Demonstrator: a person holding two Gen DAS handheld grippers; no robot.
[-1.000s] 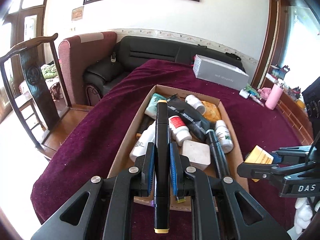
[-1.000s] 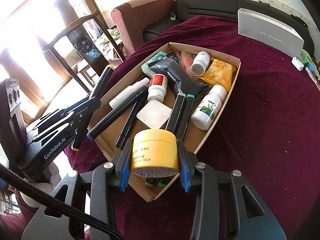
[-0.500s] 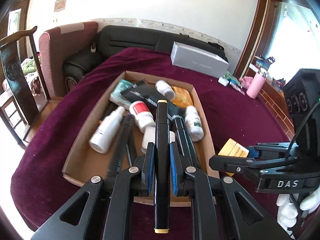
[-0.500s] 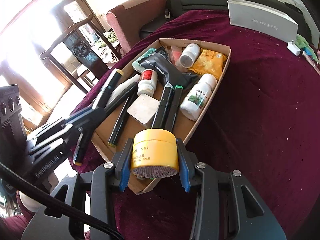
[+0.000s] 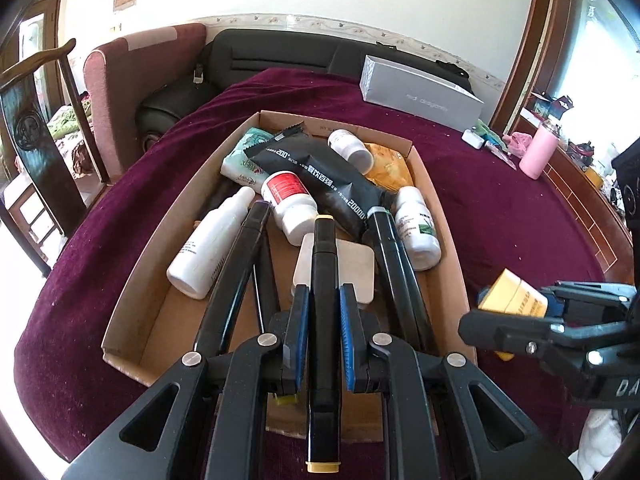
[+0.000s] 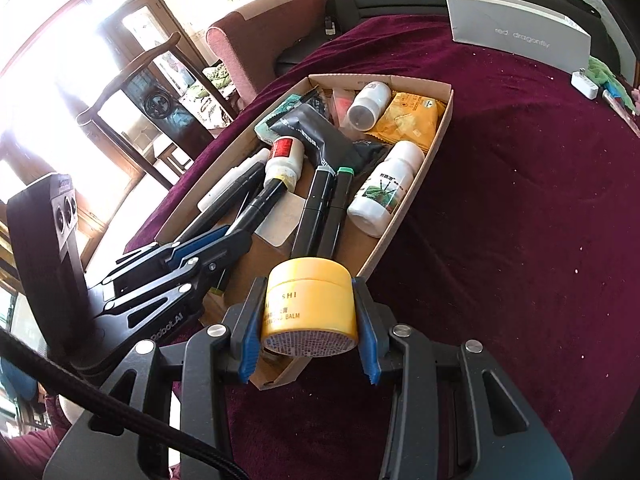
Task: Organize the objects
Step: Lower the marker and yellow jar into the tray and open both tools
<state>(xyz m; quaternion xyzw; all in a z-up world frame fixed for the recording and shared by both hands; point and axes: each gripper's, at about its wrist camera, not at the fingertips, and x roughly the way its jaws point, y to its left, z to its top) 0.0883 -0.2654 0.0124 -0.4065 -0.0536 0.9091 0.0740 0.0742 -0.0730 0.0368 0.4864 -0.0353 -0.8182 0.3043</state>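
A cardboard box (image 5: 140, 280) on the maroon cloth holds white bottles, black markers, a black pouch (image 5: 320, 176) and an orange packet (image 6: 408, 120). My left gripper (image 5: 324, 300) is shut on a black marker (image 5: 324, 280) with yellow ends, held low over the box's near end above a white pad (image 5: 360, 268). My right gripper (image 6: 308, 300) is shut on a yellow balm jar (image 6: 310, 300), held just above the box's near right corner (image 6: 280, 376). The jar (image 5: 512, 300) also shows at the right in the left wrist view.
A grey carton (image 5: 416, 96) lies at the table's far side by a black sofa (image 5: 280, 56). A pink bottle (image 5: 538, 152) and small items stand far right. A dark wooden chair (image 5: 36, 120) and a red armchair (image 5: 132, 72) stand left of the table.
My left gripper has carried the marker forward and down over the box. My right gripper has moved closer to the box's near corner with the jar.
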